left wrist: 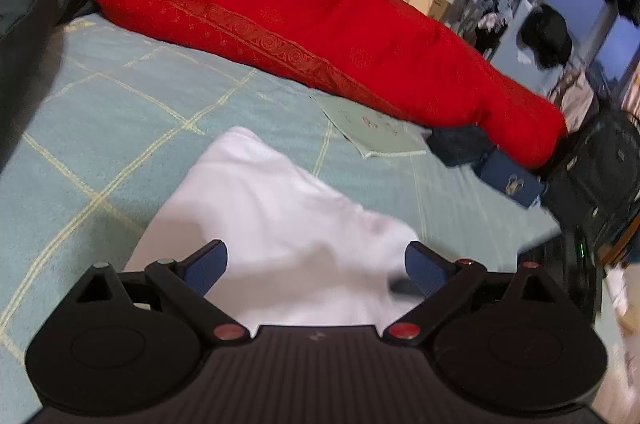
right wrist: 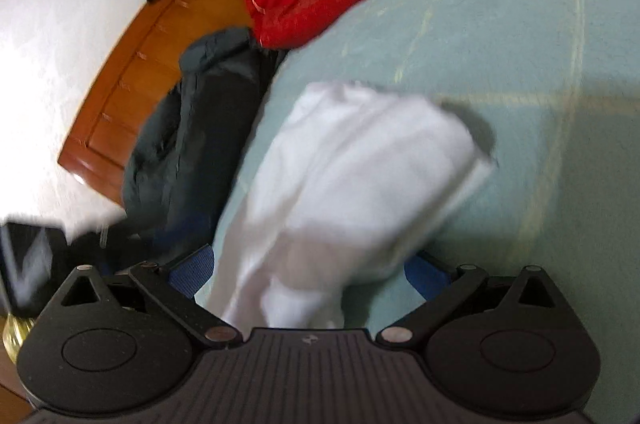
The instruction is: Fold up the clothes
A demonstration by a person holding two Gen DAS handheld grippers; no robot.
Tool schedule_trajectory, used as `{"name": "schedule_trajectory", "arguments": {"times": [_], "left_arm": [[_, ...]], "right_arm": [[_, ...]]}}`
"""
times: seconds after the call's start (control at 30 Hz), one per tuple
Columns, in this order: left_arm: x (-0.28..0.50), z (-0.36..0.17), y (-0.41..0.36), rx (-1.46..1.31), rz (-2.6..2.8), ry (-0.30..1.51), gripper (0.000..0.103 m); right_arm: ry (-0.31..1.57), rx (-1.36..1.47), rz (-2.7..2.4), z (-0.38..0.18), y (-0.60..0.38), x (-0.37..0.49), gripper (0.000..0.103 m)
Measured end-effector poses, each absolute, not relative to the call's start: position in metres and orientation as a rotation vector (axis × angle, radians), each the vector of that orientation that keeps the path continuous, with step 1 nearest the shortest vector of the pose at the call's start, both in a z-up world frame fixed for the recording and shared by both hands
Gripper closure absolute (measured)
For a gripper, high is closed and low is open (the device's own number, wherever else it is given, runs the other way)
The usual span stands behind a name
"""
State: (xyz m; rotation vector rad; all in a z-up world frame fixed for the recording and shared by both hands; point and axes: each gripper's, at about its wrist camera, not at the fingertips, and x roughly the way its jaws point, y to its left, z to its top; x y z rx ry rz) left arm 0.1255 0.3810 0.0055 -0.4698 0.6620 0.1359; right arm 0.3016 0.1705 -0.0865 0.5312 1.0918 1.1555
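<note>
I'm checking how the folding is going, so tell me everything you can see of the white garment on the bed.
The white soft cloth garment is plain, with no print visible, bunched into a rough, wrinkled fold rather than lying flat. It lies on the pale green bedspread with yellow grid lines. Its near end runs between the wide-open jaws of both the left gripper and right gripper; whether either touches it is unclear. Motion blur hides seams.

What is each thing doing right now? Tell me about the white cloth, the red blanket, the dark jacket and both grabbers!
white cloth: folded over, lying on the bed, blurry
red quilt: bunched in a long roll along the bed
dark jacket: crumpled beside the headboard
left gripper: jaws wide open above the cloth
right gripper: jaws open, cloth between them
</note>
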Motion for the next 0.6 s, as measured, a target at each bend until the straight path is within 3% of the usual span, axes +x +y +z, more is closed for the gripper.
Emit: {"name": "schedule_trajectory", "arguments": {"times": [0.07,0.13,0.2,0.27,0.43,0.6], "left_arm": [[0.122,0.004,0.374,-0.421,0.142,0.667,0.008],[0.117,0.004,0.368,-0.386,0.139,0.676,0.008],[0.112,0.005,0.364,-0.368,0.128,0.679,0.008],[0.109,0.006,0.361,-0.356,0.121,0.681,0.008],[0.106,-0.002,0.358,-0.354,0.115,0.708,0.008],[0.102,-0.012,0.354,-0.318,0.144,0.755,0.008]], "right_arm": [[1.073,0.564,1.143,-0.087,0.170,0.310,0.001],[1.051,0.551,1.124,-0.085,0.171,0.319,0.014],[1.049,0.508,1.096,-0.085,0.175,0.332,0.049],[1.039,0.468,1.089,-0.082,0.176,0.340,0.064],[0.970,0.297,1.114,-0.072,0.186,0.342,0.065],[0.941,0.141,1.062,-0.062,0.166,0.338,0.044]]}}
